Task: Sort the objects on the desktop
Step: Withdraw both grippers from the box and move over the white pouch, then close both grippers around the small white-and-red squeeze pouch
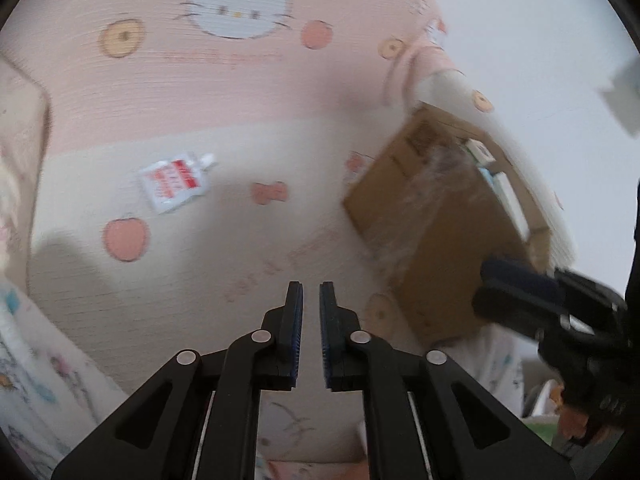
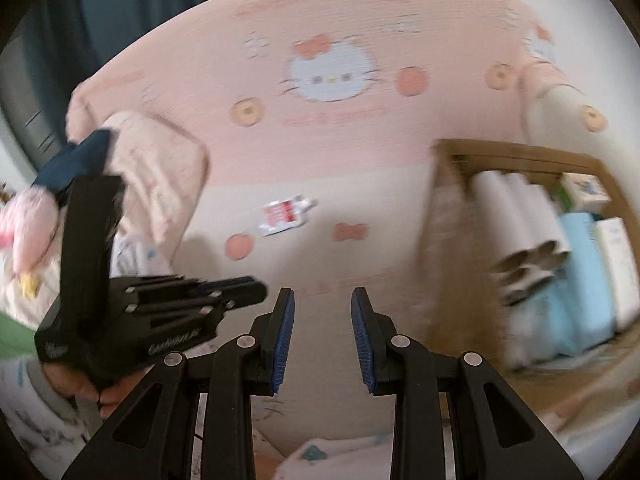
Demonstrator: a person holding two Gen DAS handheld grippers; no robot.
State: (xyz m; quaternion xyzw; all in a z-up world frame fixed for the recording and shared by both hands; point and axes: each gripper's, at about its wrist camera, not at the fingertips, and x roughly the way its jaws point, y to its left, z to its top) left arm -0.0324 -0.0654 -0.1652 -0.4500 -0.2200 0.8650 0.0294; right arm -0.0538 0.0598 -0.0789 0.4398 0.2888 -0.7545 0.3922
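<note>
Left wrist view, blurred. Left gripper [image 1: 311, 300] hangs above the pink-and-cream cartoon-print mat [image 1: 240, 92], fingers nearly together with a thin gap, nothing between them. A small white pouch with red print [image 1: 173, 184] lies flat on the cream band of the mat, ahead and to the left, well apart from the fingertips. Cardboard box [image 1: 416, 236] sits to the right on the mat; clear tape runs across its near side. Over its rim, white and pale-blue packages [image 1: 500, 184] show inside; too smeared to name. Right gripper [image 1: 516, 292] enters at the right edge, over the box's near corner.

Right wrist view. Right gripper [image 2: 323, 300] empty, fingers spread apart. Pouch [image 2: 285, 215] lies ahead at mid-mat, alone. Box [image 2: 520, 152] at right, open top: a bundle of cardboard tubes [image 2: 524, 224], a pale-blue pack [image 2: 580, 280], a white carton [image 2: 618, 264], and a small printed box [image 2: 584, 188] at the back. Left gripper [image 2: 244, 288] at left, seen side-on.
</note>
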